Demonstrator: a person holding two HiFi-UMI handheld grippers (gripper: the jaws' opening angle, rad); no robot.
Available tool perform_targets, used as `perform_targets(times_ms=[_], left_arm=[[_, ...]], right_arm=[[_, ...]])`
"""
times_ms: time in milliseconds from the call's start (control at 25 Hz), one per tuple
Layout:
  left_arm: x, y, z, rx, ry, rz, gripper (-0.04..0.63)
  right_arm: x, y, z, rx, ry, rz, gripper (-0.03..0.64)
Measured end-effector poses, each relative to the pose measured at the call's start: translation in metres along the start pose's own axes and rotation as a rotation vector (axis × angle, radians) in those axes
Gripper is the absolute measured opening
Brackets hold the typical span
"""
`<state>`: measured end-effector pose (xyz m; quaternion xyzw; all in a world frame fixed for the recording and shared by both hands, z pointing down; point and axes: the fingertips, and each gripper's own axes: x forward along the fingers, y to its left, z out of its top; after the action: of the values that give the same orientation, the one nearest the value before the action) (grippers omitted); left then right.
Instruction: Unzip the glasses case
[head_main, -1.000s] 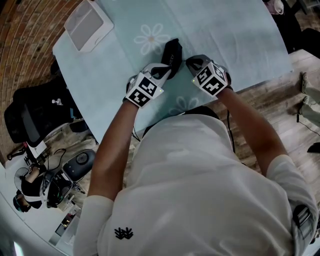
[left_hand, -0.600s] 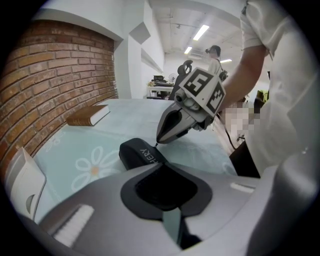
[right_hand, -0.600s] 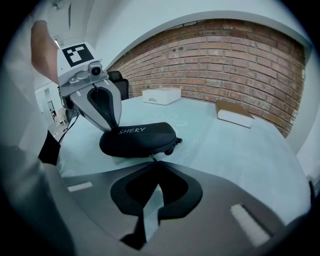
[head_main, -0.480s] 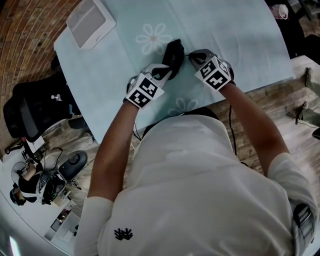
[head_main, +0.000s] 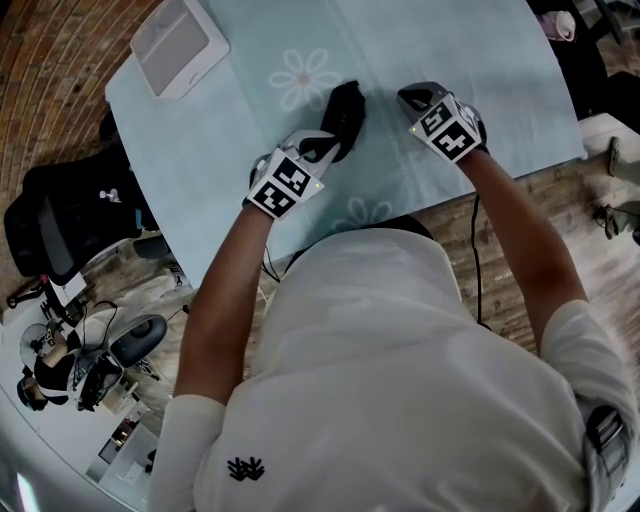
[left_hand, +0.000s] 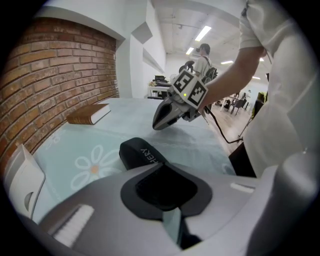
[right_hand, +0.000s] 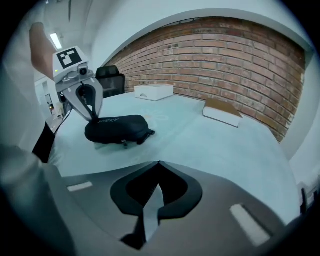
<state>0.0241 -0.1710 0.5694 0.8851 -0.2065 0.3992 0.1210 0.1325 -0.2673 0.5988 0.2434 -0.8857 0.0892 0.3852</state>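
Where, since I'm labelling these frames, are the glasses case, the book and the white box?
glasses case (right_hand: 116, 129): right gripper view, middle of its black side.
book (left_hand: 86, 114): left gripper view, its brown cover.
white box (head_main: 178, 45): head view, its top.

A pale teal cloth (head_main: 220, 150) printed with daisies (head_main: 305, 76) covers the table; a white box (head_main: 178, 45) lies at its far left corner; a book (right_hand: 222, 112) lies flat near the brick wall (right_hand: 240, 55), well apart from the box; a black chair (head_main: 60, 235) stands beside the table; wood floor (head_main: 565, 185) shows on the right.
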Motion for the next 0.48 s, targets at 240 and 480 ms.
perform_targets(times_ms=[240, 480], left_arm=[[0.0, -0.001, 0.0, -0.003, -0.005, 0.002, 0.052], [0.001, -0.001, 0.001, -0.004, -0.009, -0.003, 0.052]], right_arm=[[0.018, 0.062, 0.009, -0.064, -0.051, 0.144, 0.0], [0.032, 0.081, 0.016, -0.114, -0.038, 0.228, 0.07]])
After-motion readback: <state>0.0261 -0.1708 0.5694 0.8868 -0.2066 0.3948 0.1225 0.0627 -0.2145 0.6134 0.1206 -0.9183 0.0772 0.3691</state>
